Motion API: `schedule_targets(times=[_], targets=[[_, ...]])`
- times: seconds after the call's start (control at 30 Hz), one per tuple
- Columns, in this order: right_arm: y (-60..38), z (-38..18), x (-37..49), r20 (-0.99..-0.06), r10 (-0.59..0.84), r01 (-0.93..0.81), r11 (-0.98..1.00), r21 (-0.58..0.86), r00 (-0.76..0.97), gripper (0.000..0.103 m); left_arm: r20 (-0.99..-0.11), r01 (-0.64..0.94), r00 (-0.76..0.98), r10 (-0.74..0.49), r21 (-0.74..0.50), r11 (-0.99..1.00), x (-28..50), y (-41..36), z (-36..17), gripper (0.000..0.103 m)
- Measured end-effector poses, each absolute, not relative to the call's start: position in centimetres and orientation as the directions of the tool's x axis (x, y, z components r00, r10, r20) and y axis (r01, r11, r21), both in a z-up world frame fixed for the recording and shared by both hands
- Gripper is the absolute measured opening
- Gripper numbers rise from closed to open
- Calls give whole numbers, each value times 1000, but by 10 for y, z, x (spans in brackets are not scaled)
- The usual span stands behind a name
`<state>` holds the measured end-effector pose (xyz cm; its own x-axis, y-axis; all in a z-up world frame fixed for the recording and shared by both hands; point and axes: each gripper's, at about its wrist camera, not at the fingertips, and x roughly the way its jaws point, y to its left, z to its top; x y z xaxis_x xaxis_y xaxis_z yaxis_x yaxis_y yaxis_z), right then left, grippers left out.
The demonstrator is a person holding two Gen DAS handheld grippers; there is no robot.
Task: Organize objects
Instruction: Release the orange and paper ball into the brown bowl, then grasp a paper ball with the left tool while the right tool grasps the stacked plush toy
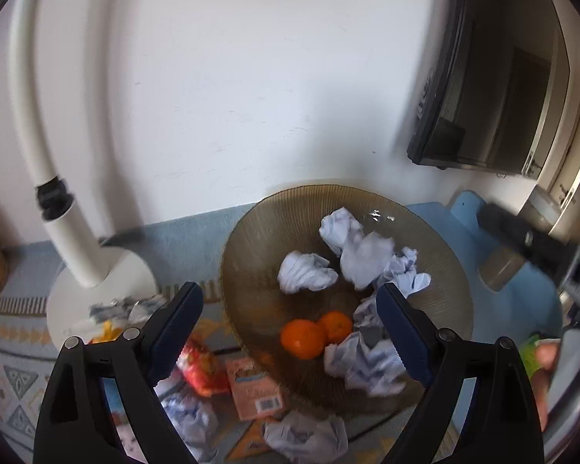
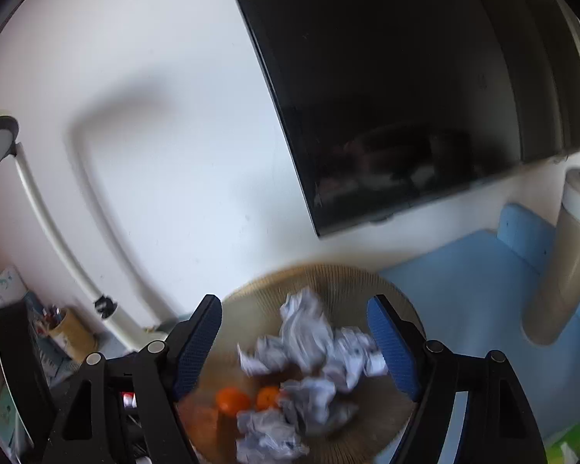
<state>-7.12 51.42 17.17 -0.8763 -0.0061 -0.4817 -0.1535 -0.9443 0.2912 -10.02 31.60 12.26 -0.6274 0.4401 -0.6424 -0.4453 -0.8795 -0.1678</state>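
A ribbed glass bowl (image 1: 259,247) sits on the patterned table. It holds two oranges (image 1: 303,338) and several crumpled white paper balls (image 1: 361,255). My left gripper (image 1: 290,328) is open and empty, above the bowl's near side. More paper balls (image 1: 305,439), a red snack packet (image 1: 203,369) and a pink card (image 1: 255,390) lie on the table in front of the bowl. In the right wrist view my right gripper (image 2: 294,342) is open and empty over the same bowl (image 2: 344,274), with the paper balls (image 2: 305,332) and oranges (image 2: 234,400) blurred below.
A white desk lamp (image 1: 92,294) stands left of the bowl. A dark monitor (image 2: 406,96) hangs on the wall at the back right. A blue mat (image 2: 464,290) with a tall beige cup (image 2: 568,255) lies on the right. A pen holder (image 2: 71,332) stands far left.
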Motion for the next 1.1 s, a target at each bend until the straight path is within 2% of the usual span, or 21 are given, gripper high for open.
schedule_targets(times=[0.1, 0.27, 0.33, 0.37, 0.43, 0.5, 0.67, 0.73, 0.87, 1.0, 1.1], targets=[[515, 164, -52, -497, -13, -156, -942, 298, -867, 77, -620, -422, -635, 461, -222, -879, -86, 289, 132, 91], [498, 161, -18, -513, -55, -108, -953, 283, -857, 77, -557, -372, -705, 440, -238, -897, -48, 230, 157, 92], [489, 165, 1, -514, -78, -81, -957, 280, -854, 77, -526, -333, -744, 411, -242, -912, -30, 198, 166, 103], [486, 165, 10, -515, -85, -73, -958, 279, -853, 77, -508, -313, -764, 397, -247, -917, -22, 183, 169, 102], [478, 164, 30, -514, -103, -53, -958, 280, -852, 82, -463, -306, -786, 408, -282, -909, 3, 144, 170, 102], [467, 159, 46, -516, -116, -42, -957, 286, -849, 85, -454, -285, -800, 393, -290, -914, 16, 115, 168, 102], [448, 126, 67, -566, -119, -58, -957, 285, -816, 85, -519, -82, -828, 213, -263, -961, 27, 49, 131, 102], [438, 108, 73, -583, -99, -64, -966, 252, -807, 85, -581, 7, -802, 138, -240, -971, 22, 29, 97, 102], [422, 74, 73, -615, -96, -50, -975, 216, -783, 85, -662, 77, -740, 121, -262, -962, 21, 13, 47, 102], [411, 58, 69, -630, -74, -44, -985, 169, -773, 85, -680, 91, -727, 96, -234, -968, 29, 18, 35, 102], [402, 55, 65, -634, -45, -40, -992, 120, -772, 90, -646, 62, -762, 38, -132, -989, 36, 36, 40, 102]])
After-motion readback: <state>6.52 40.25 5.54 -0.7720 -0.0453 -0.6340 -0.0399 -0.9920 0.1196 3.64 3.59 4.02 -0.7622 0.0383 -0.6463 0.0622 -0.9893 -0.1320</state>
